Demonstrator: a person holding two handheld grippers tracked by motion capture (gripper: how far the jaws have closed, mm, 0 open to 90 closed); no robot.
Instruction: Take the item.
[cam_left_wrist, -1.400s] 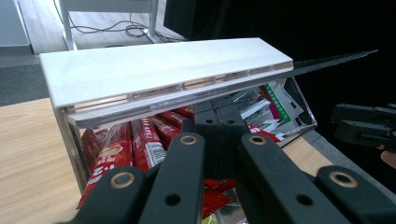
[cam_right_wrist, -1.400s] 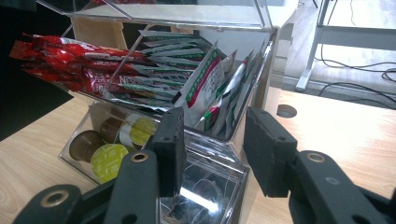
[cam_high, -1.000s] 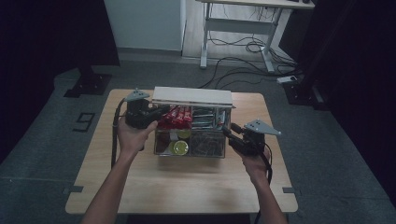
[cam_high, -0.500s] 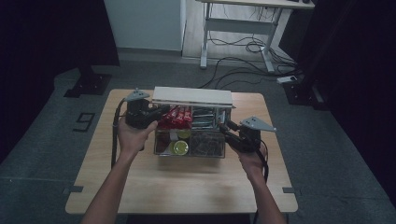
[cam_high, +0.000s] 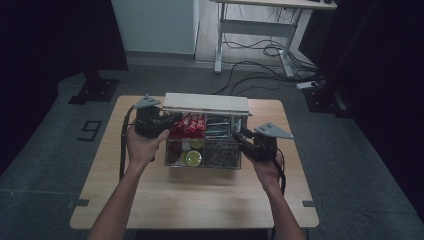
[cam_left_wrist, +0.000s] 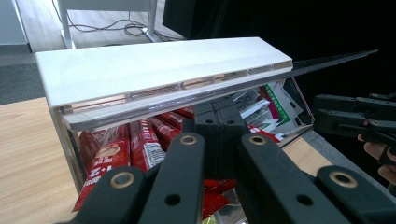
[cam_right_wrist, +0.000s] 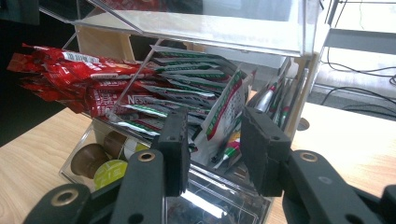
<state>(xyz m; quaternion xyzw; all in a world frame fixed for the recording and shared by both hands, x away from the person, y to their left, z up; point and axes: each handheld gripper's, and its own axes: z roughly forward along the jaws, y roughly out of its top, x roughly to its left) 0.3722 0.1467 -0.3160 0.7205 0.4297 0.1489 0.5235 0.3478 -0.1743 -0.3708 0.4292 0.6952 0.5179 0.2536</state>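
The clear organiser box (cam_high: 202, 145) sits mid-table (cam_high: 150, 200), lid (cam_left_wrist: 163, 74) raised. The left gripper (cam_high: 167, 121) holds the lid's left edge, jaws closed on it. The right gripper (cam_right_wrist: 212, 144), jaws apart, faces the green-white sachets (cam_right_wrist: 219, 112) beside 1 stack of red sachets (cam_right_wrist: 84, 84)

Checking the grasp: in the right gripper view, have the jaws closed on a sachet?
No: the right gripper has its jaws apart, with the green-and-white sachets ahead between them, unpinched.

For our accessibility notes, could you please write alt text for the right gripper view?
The right gripper holds its open jaws before a clear organizer box, aimed at green-and-white sachets. Red sachets lie to their left, coffee capsules below.
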